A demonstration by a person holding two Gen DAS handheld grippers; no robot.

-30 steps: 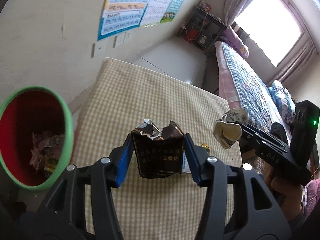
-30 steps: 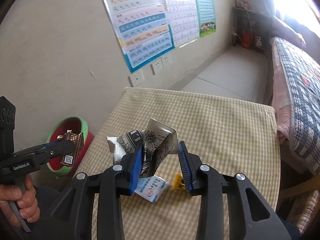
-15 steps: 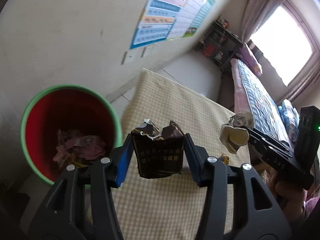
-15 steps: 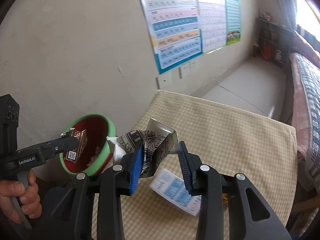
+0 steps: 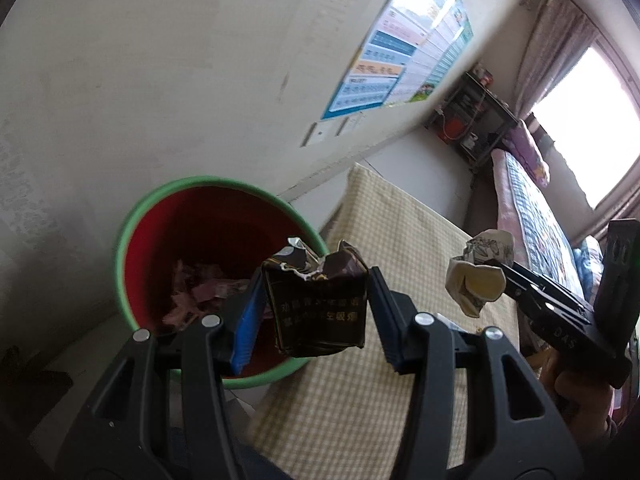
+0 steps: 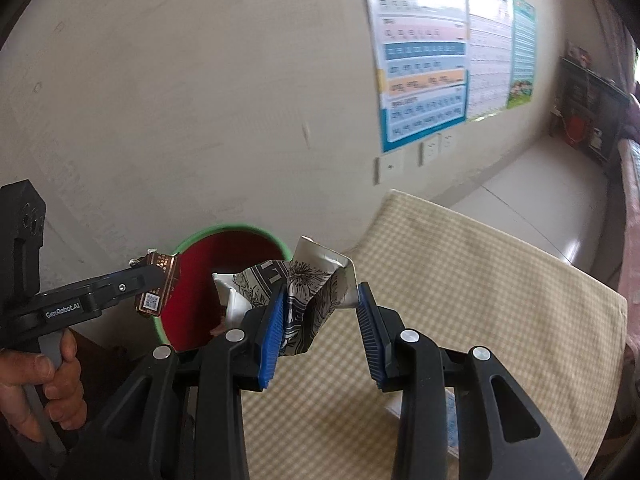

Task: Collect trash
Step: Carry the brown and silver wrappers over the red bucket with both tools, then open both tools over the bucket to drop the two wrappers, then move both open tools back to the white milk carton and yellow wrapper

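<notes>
My left gripper [image 5: 316,312] has its jaws clamped on a crumpled dark cigarette pack [image 5: 318,306], held over the near rim of the red bin with a green rim [image 5: 132,216], which stands on the floor beside the left edge of the desk [image 5: 400,240]. Pink scraps [image 5: 196,292] lie inside the bin. My right gripper [image 6: 320,320] has its jaws clamped on a crushed patterned paper cup [image 6: 308,292], held above the desk's left edge, just beside the bin. A blue-and-white wrapper [image 6: 450,426] lies on the checked cloth under my right jaws. Posters [image 6: 424,60] and wall sockets [image 6: 432,148] sit on the wall behind.
</notes>
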